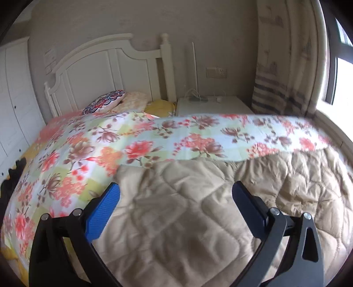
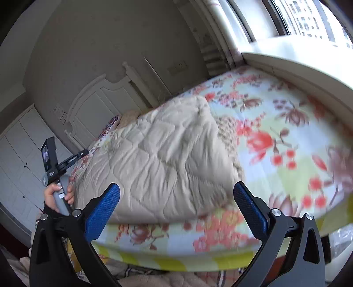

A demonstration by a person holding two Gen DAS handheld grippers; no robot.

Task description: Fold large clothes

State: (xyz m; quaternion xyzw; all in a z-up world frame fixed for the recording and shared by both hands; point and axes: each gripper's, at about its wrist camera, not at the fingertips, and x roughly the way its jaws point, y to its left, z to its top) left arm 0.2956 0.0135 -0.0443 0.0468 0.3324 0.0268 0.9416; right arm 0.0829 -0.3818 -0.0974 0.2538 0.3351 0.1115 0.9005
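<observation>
A beige quilt [image 1: 198, 209] lies on the bed [image 2: 286, 154], spread over a floral sheet [image 1: 88, 143] printed with red and brown flowers. In the right wrist view the quilt [image 2: 158, 159] looks folded, its near edge close to the foot of the bed and its right side leaving much of the sheet bare toward the window [image 2: 308, 19].

The left tool [image 1: 176, 205] hangs over the quilt with its blue pads [image 1: 102, 214] wide apart and nothing between them. The right tool [image 2: 176, 205] is likewise spread apart and empty, above the quilt's near edge. In the right wrist view a hand [image 2: 53, 198] grips the grey handle of the left tool at the quilt's left side.

At the head of the bed stand a white headboard [image 1: 106, 66] and a patterned pillow [image 1: 103, 101], with a yellow one [image 1: 158, 107] beside it. A white nightstand [image 1: 211, 106] sits next to the bed, a wardrobe [image 1: 13, 99] to the left, and a striped curtain [image 1: 278, 77] by the window.
</observation>
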